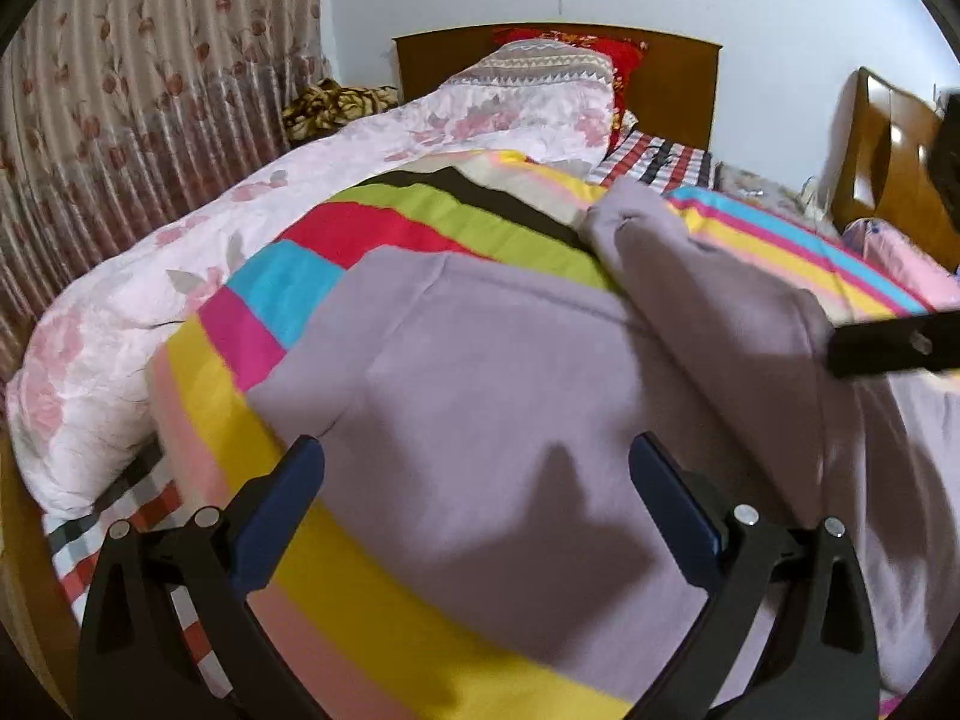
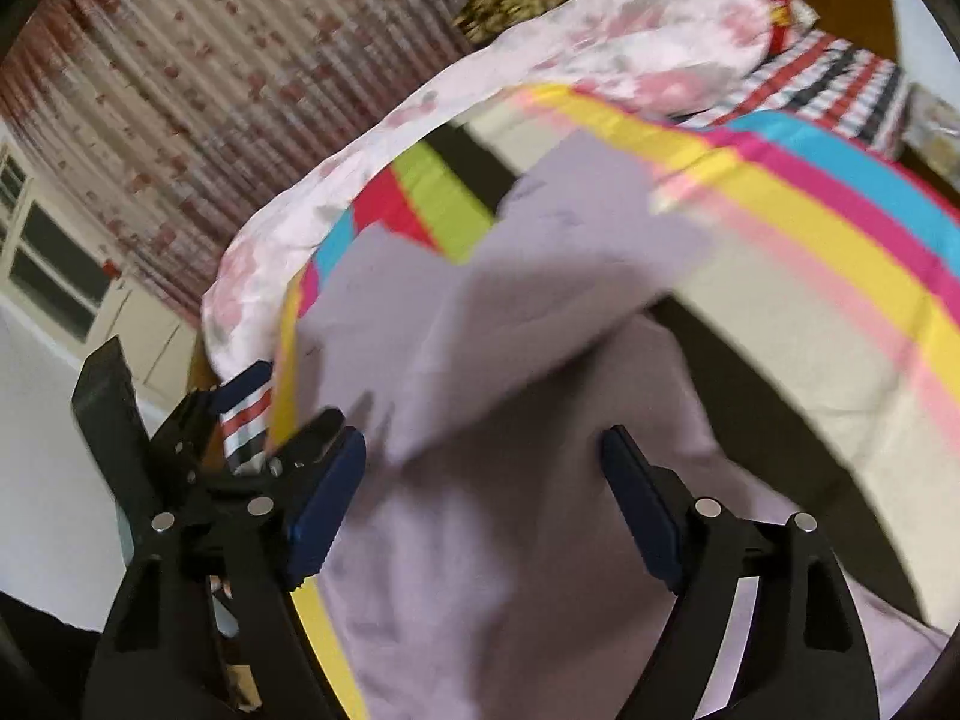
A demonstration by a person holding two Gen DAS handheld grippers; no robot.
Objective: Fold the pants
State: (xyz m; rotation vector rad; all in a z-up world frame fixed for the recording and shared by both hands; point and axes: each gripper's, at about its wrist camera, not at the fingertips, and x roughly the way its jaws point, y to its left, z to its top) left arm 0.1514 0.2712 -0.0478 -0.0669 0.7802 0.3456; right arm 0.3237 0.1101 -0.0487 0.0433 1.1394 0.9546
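Observation:
Lilac pants [image 1: 510, 360] lie spread on a bright striped blanket [image 1: 384, 222] on a bed. One pant leg [image 1: 690, 276] lies doubled over the rest, running toward the upper right. My left gripper [image 1: 474, 450] hovers over the near part of the pants, open, with nothing between its blue pads. A black part of the right gripper [image 1: 888, 342] reaches in from the right edge. In the blurred right wrist view, my right gripper [image 2: 483, 441] stands open above the pants [image 2: 480, 330], its pads clear of the cloth. The left gripper [image 2: 285, 405] shows at the lower left.
A pink floral quilt [image 1: 240, 210] is bunched along the left side of the bed. Pillows and a wooden headboard [image 1: 678, 78] stand at the far end. A flowered curtain [image 1: 120, 90] hangs at left. A second wooden headboard [image 1: 882, 180] stands at right.

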